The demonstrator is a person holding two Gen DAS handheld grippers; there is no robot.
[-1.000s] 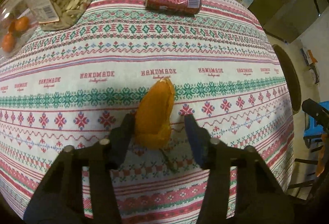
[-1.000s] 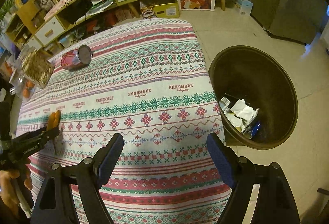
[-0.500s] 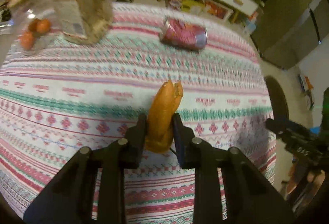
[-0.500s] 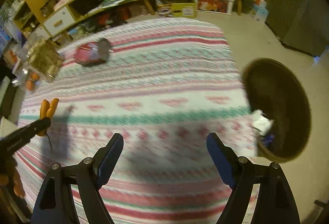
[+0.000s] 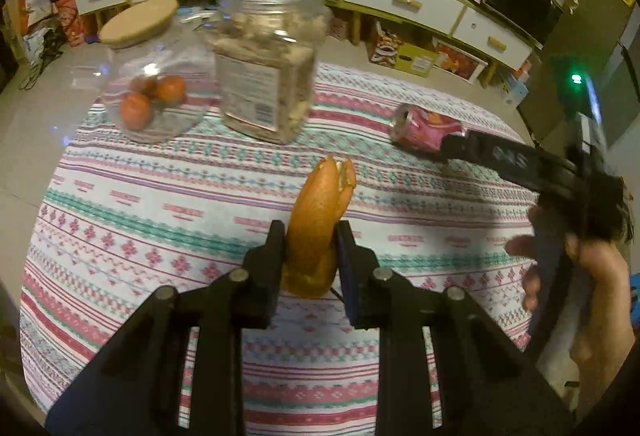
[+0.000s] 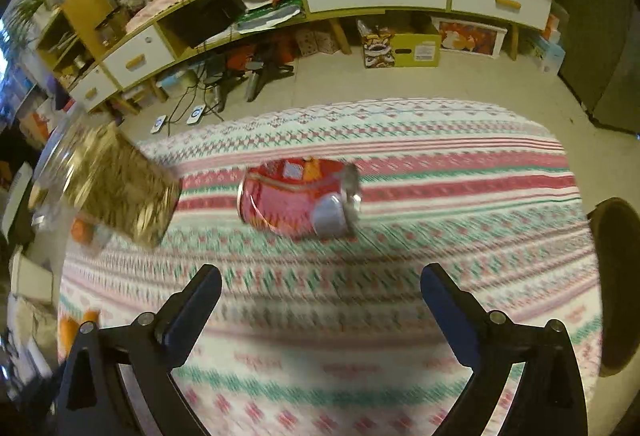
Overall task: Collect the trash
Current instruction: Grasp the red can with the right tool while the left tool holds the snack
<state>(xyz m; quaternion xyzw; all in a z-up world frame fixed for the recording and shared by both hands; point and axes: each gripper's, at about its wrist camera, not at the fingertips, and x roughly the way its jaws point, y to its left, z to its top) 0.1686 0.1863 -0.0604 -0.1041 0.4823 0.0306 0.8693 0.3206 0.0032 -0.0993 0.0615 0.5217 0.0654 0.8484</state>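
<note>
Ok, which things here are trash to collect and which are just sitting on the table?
Trash job:
- peel, held in the left gripper
- red can lying on its side, ahead of the open right gripper
- bin

Just there:
- seed jar
- fruit jar
- tablecloth

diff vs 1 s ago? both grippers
Left gripper closed on the orange peel, which lay between its open fingers, and lifted it off the tablecloth. Right gripper, still open and empty, swung from the bin side toward the red can. Can, seed jar and fruit container stayed put.
</note>
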